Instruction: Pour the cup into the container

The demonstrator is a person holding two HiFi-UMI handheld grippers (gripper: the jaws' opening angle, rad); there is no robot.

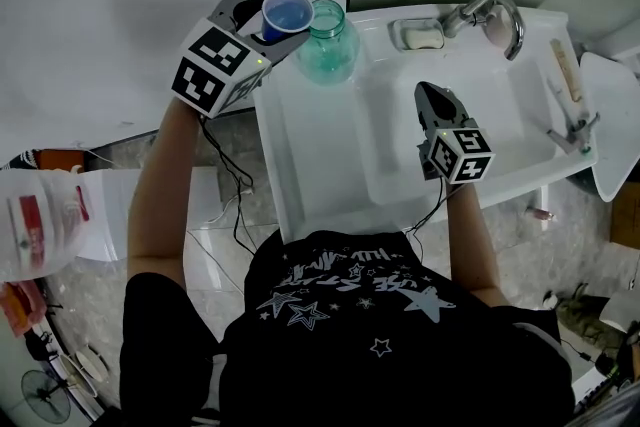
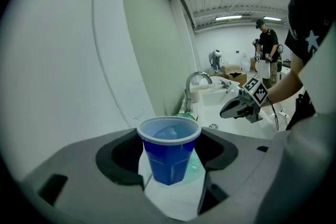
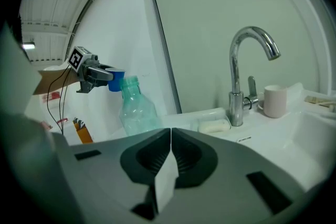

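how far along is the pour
Done: the left gripper grips the blue cup, raised beside the mouth of the bottle. In hand: lining up; the cup looks near upright, no stream visible. Left: tip it over the opening and empty it. The right gripper is shut, empty, above the sink.

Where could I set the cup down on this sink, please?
The sink's left ledge, between the bottle and the front edge, is bare; so is the basin. The back rim is crowded with soap dish, tap and mug.
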